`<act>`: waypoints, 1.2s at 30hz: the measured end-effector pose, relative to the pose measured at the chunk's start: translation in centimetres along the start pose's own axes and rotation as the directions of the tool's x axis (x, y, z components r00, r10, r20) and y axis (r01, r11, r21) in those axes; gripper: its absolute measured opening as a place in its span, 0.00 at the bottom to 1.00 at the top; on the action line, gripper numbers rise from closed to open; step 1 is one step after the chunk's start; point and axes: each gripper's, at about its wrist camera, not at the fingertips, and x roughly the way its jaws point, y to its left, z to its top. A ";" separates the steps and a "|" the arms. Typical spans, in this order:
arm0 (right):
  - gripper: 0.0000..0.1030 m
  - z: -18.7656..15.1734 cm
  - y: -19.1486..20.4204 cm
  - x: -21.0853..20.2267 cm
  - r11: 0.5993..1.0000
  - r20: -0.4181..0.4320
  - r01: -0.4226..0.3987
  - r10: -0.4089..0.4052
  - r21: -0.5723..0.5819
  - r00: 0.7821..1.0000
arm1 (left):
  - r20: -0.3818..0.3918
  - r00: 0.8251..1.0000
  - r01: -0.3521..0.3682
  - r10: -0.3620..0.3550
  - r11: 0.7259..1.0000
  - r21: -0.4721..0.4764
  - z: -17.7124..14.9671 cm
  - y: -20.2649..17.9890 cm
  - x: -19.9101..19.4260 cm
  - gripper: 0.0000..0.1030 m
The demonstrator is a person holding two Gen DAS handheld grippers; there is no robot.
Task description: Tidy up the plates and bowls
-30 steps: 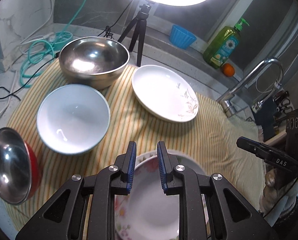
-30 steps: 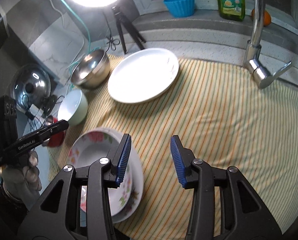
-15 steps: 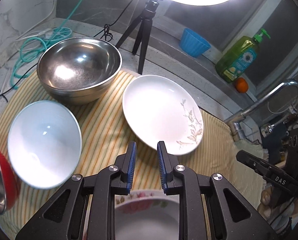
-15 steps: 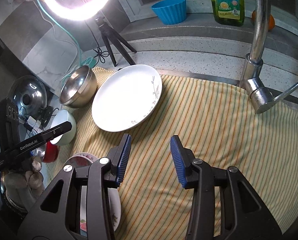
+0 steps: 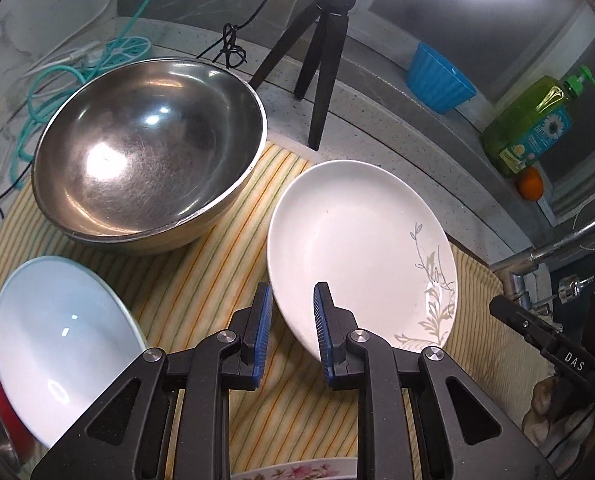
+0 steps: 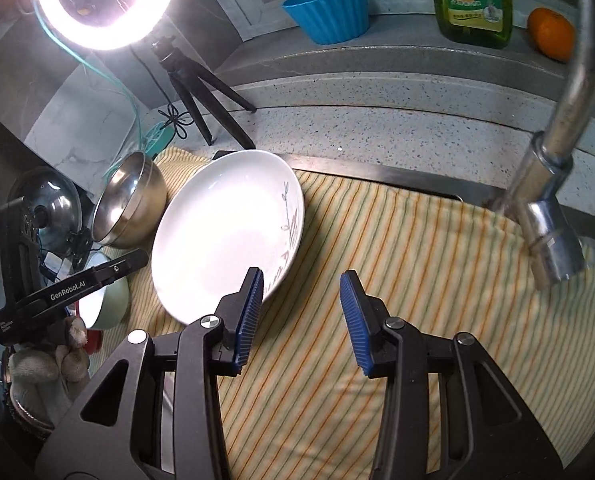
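Floral bowl slid below; faucet right-view only.

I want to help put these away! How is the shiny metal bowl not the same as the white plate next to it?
The metal bowl is deep and round; the white plate is shallow and nearly flat. The bowl is plain, shiny grey steel; the plate is white with a leafy twig drawn near one edge. In the left claw's view the bowl sits further left, the plate right in front. Both are empty and rest right side up on the striped cloth.
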 end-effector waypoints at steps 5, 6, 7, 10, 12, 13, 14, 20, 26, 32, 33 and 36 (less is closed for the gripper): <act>0.41 1.9 -0.2 2.2 1.000 -0.023 -0.013 0.012 -0.007 1.000 | -0.018 1.000 -0.011 0.010 1.000 -0.007 0.4 0.0 0.7 0.19; 0.41 2.2 -0.3 2.5 1.000 -0.028 -0.018 0.018 -0.007 0.999 | -0.020 1.000 -0.012 0.012 1.000 -0.008 0.5 0.0 0.7 0.19; 0.41 2.6 -0.4 3.0 1.000 -0.034 -0.023 0.022 -0.005 0.999 | -0.021 1.000 -0.013 0.013 1.000 -0.008 0.6 0.0 0.8 0.19; 0.39 3.4 -0.6 4.2 0.999 -0.050 -0.036 0.036 -0.001 0.998 | -0.030 0.999 -0.031 0.031 1.000 -0.002 0.8 0.1 1.2 0.19; 0.35 3.8 -0.7 4.8 0.999 -0.064 -0.045 0.045 0.000 0.997 | -0.040 0.999 -0.034 0.034 0.999 0.004 0.9 0.1 1.4 0.19; 0.33 3.9 -0.8 5.1 0.999 -0.071 -0.050 0.050 0.001 0.996 | -0.043 0.998 -0.038 0.038 0.999 0.010 0.9 0.1 1.6 0.19; 0.33 3.9 -0.8 5.5 0.999 -0.080 -0.053 0.053 0.002 0.995 | -0.046 0.998 -0.040 0.041 0.999 0.014 0.9 0.0 1.7 0.19; 0.16 4.0 -0.6 7.1 0.997 -0.120 -0.069 0.066 -0.021 0.991 | -0.058 0.998 -0.026 0.026 1.000 0.005 1.2 -0.5 2.3 0.19; 0.09 3.9 -0.2 7.9 0.996 -0.143 -0.079 0.072 -0.045 0.987 | -0.059 0.998 -0.021 0.021 1.000 0.003 1.3 -0.3 2.5 0.19; 0.09 3.8 0.2 7.6 0.996 -0.137 -0.051 0.040 -0.075 0.990 | -0.046 0.999 -0.013 0.013 1.000 0.005 1.2 -0.2 2.2 0.19; 0.09 3.6 0.2 7.5 0.996 -0.137 -0.047 0.035 -0.081 0.990 | -0.044 0.999 -0.014 0.014 1.000 0.010 1.1 -0.2 2.0 0.19; 0.10 3.2 0.3 7.1 0.995 -0.133 -0.032 0.019 -0.098 0.991 | -0.036 0.999 -0.011 0.012 1.000 0.020 0.8 -0.3 1.5 0.19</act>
